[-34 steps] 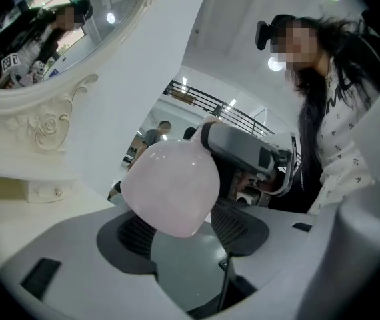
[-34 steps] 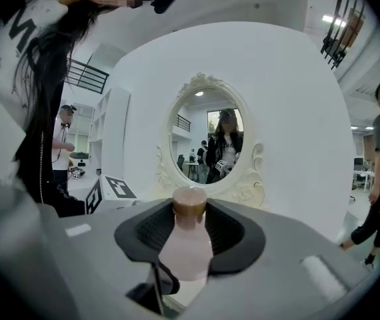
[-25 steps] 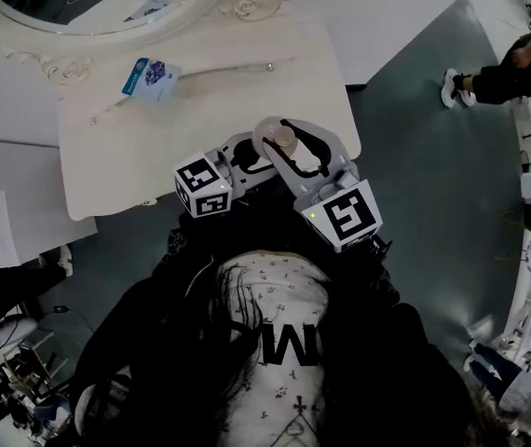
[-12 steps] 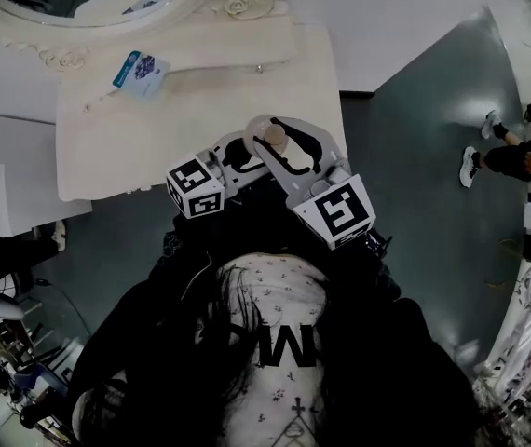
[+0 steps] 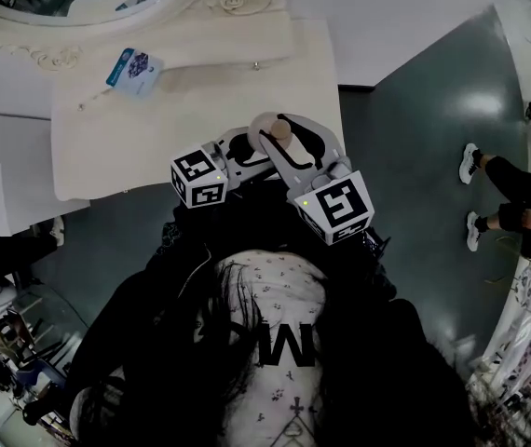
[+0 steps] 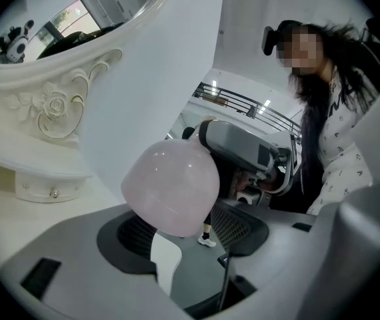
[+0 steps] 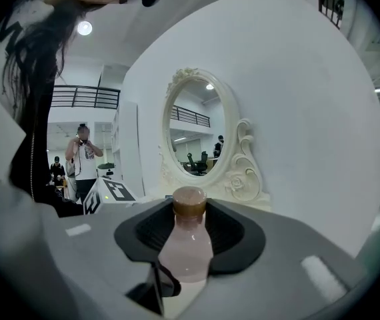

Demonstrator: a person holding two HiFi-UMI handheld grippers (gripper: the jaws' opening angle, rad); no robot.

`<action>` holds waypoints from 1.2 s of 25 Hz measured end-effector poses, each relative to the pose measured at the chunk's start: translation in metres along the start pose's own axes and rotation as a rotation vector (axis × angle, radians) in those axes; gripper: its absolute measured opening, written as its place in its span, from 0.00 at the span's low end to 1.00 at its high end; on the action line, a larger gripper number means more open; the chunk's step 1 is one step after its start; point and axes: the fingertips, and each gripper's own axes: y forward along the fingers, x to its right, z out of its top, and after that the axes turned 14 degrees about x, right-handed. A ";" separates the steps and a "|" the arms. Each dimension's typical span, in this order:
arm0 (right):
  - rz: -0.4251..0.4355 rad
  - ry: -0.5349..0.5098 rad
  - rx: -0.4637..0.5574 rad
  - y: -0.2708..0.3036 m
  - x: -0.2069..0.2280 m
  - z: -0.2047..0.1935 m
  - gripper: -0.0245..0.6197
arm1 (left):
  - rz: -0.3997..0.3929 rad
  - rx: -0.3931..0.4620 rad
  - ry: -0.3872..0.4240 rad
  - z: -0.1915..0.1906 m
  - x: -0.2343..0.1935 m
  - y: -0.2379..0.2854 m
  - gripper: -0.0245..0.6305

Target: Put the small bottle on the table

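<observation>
The small bottle (image 5: 280,130) is pale pink with a brown cap. It stands upright between the pads of my right gripper (image 5: 284,143), which is shut on its body (image 7: 185,249). This happens over the front right part of the white dressing table (image 5: 107,147). My left gripper (image 5: 247,149) comes in from the left, close beside the bottle. In the left gripper view the bottle's rounded base (image 6: 170,189) hangs just over the gap between that gripper's jaws, which stand apart. The right gripper's grey body (image 6: 243,151) shows behind it.
An oval mirror in a carved white frame (image 5: 238,3) stands at the back of the table, also seen in the right gripper view (image 7: 193,135). A blue packet (image 5: 130,68) lies at the back left. Grey floor lies to the right, where a person's legs (image 5: 503,180) show.
Both grippers and the bottle stay almost where they were over the table's front edge. The person on the floor at the right has walked to a new spot.
</observation>
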 end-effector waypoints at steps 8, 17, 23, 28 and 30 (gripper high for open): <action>-0.090 -0.011 -0.027 0.019 0.038 -0.013 0.27 | -0.121 -0.048 -0.087 -0.005 -0.030 0.023 0.39; -0.145 0.001 -0.045 0.047 0.065 -0.040 0.27 | -0.218 -0.083 -0.271 -0.015 -0.072 0.026 0.39; -0.180 0.069 -0.070 0.054 0.084 -0.068 0.27 | -0.196 -0.172 -0.424 -0.046 -0.100 0.023 0.39; -0.212 0.088 -0.085 0.061 0.100 -0.078 0.27 | -0.135 -0.224 -0.476 -0.064 -0.122 0.014 0.39; -0.224 0.089 -0.092 0.063 0.108 -0.081 0.27 | -0.118 -0.237 -0.478 -0.068 -0.129 0.010 0.39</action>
